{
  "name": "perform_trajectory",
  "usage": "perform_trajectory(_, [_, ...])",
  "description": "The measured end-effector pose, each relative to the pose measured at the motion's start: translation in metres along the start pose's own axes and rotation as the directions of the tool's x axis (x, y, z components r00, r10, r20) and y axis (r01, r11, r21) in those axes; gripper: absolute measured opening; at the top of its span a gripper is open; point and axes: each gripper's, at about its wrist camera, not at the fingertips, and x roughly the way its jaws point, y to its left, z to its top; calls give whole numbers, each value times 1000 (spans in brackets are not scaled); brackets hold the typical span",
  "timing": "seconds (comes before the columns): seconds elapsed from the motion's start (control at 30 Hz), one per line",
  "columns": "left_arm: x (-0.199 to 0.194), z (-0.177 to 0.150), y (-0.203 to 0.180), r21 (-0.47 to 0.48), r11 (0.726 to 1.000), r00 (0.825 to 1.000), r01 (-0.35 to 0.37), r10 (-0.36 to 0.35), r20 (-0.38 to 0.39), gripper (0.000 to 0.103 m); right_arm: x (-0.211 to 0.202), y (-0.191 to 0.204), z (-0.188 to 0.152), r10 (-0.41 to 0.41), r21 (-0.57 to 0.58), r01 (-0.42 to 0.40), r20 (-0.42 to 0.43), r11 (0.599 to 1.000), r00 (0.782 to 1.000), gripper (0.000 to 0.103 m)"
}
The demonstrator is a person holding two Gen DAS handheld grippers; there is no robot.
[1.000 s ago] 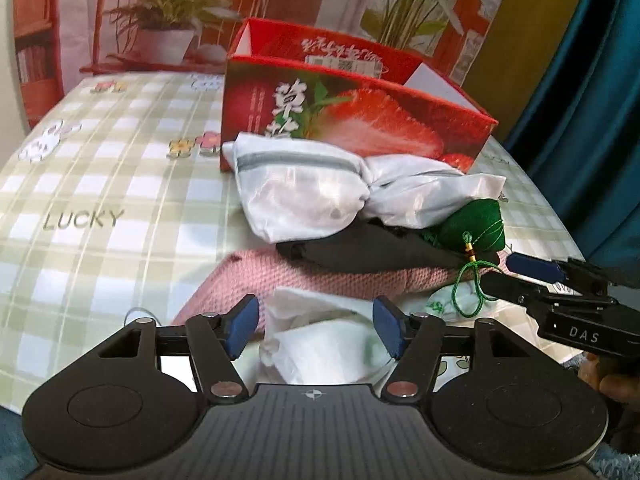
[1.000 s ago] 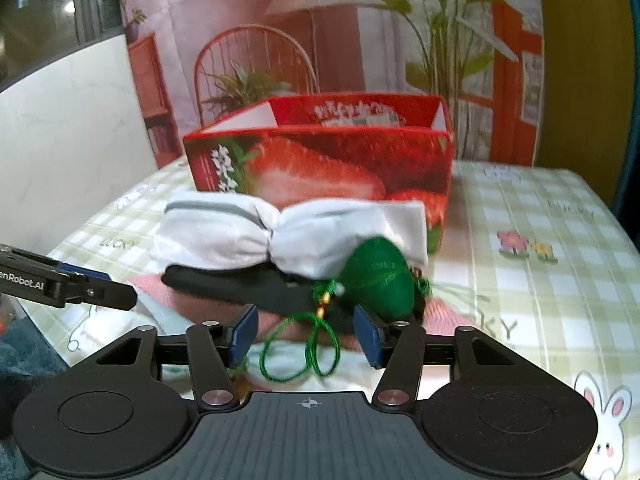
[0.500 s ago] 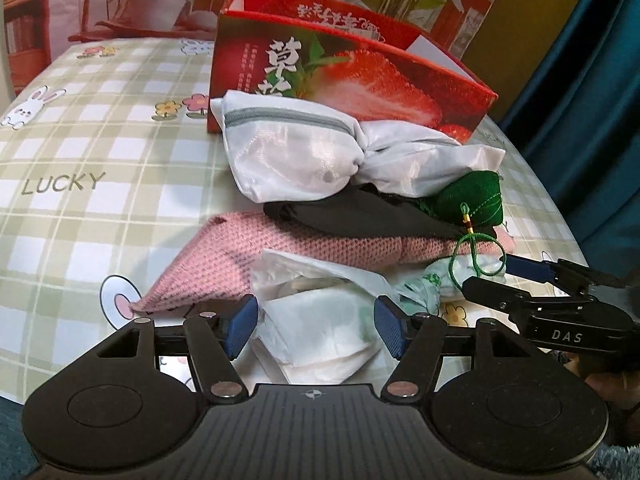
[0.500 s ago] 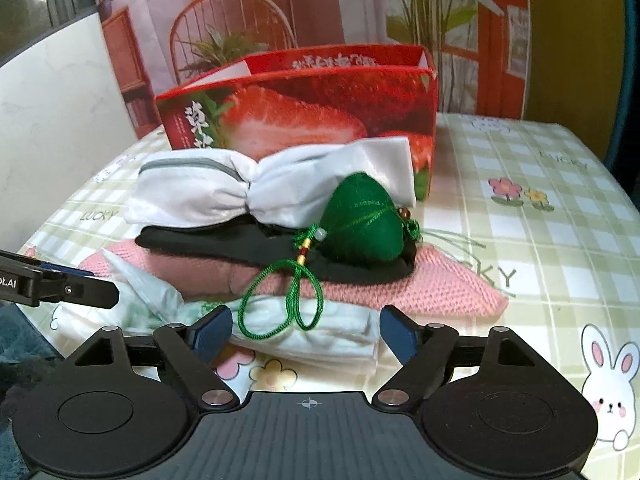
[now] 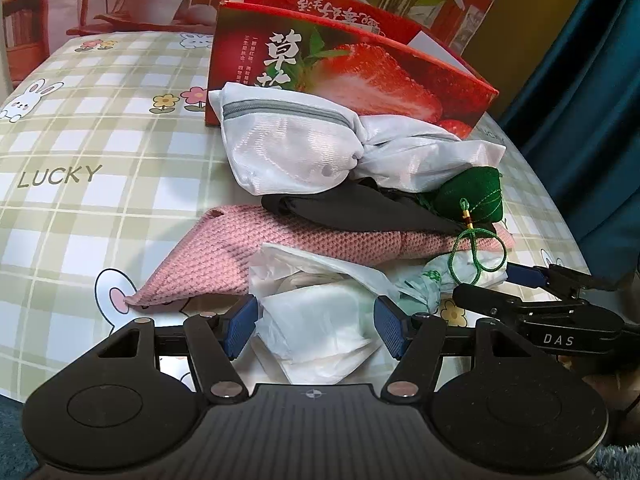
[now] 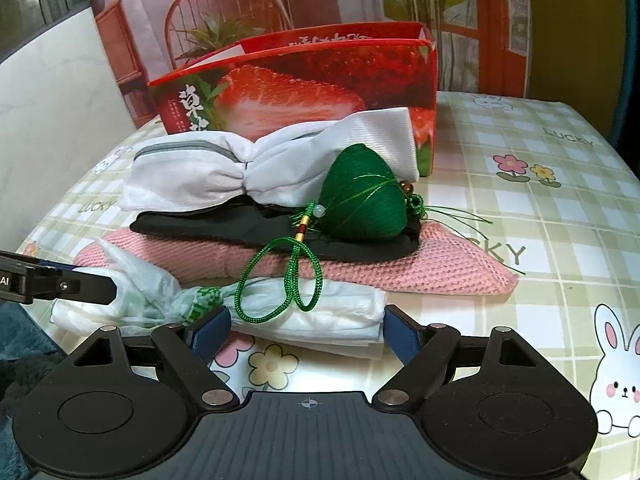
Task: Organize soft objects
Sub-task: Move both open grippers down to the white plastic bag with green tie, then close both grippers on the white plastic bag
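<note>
Two grippers frame a pile of soft things on the checked counter (image 5: 80,216), in front of a red strawberry box (image 6: 304,80). The left gripper (image 5: 316,322) stands released around a white plastic bag (image 5: 320,320); the right gripper (image 6: 306,330) has just been widening its jaws, also released, with the bag's folded edge between them. Pickup looks about to begin: each next needs to close squarely on the bag without snagging the green cord (image 6: 280,280). The box's inside is hidden.
</note>
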Motion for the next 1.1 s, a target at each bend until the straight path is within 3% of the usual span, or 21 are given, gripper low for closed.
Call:
perform_trajectory(0.3, [1, 0, 4, -22, 1000, 1000, -2, 2, 0, 63, 2, 6, 0, 27, -27, -27, -21, 999, 999, 81])
perform_trajectory(0.57, [0, 0, 8, -43, 999, 1000, -16, 16, 7, 36, 3, 4, -1, 23, -19, -24, -20, 1000, 1000, 80])
perform_trajectory(0.73, [-6, 0, 9, -53, 999, 999, -11, 13, 45, 29, 0, -2, -1, 16, 15, -17, 11, 1000, 1000, 78])
perform_trajectory(0.8, [-11, 0, 8, -53, 998, 997, -21, 24, 68, 27, 1, -3, -1, 21, 17, -21, 10, 1000, 1000, 75])
perform_trajectory(0.97, [-25, 4, 9, -55, 996, 986, -74, 81, 146, 23, 0, 3, -1, 70, -4, -70, -17, 998, 997, 51])
perform_trajectory(1.1, [-30, 7, 16, -86, 989, 977, -124, 137, 165, 22, 0, 11, -1, 115, -32, -116, -38, 993, 993, 36])
